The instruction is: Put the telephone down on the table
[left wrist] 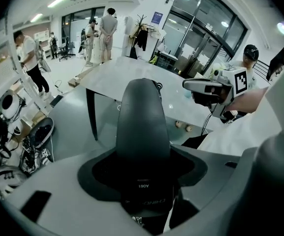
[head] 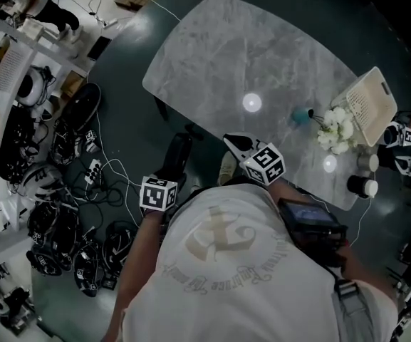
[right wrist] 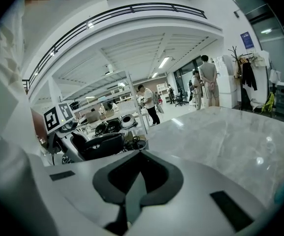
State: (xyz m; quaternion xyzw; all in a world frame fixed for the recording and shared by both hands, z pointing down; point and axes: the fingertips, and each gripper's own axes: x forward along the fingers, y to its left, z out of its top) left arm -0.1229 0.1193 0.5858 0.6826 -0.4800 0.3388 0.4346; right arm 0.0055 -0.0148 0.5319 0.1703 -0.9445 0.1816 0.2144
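The telephone (head: pixel 179 155) is a black handset, and my left gripper (head: pixel 171 175) is shut on its near end. It hangs over the floor just off the near-left edge of the grey marble table (head: pixel 248 63). In the left gripper view the telephone (left wrist: pixel 142 127) sticks out forward between the jaws and points at the table (left wrist: pixel 117 73). My right gripper (head: pixel 235 143) is over the table's near edge, to the right of the handset, and is shut with nothing in it. The right gripper view shows its jaws closed together, with the telephone (right wrist: pixel 95 145) off to the left.
At the table's right end stand white flowers (head: pixel 337 127), a teal object (head: pixel 303 115), a white basket (head: pixel 369 102) and two cups (head: pixel 362 185). Cables and black gear litter the floor (head: pixel 63 212) on the left beside shelves. People stand far off (left wrist: pixel 107 33).
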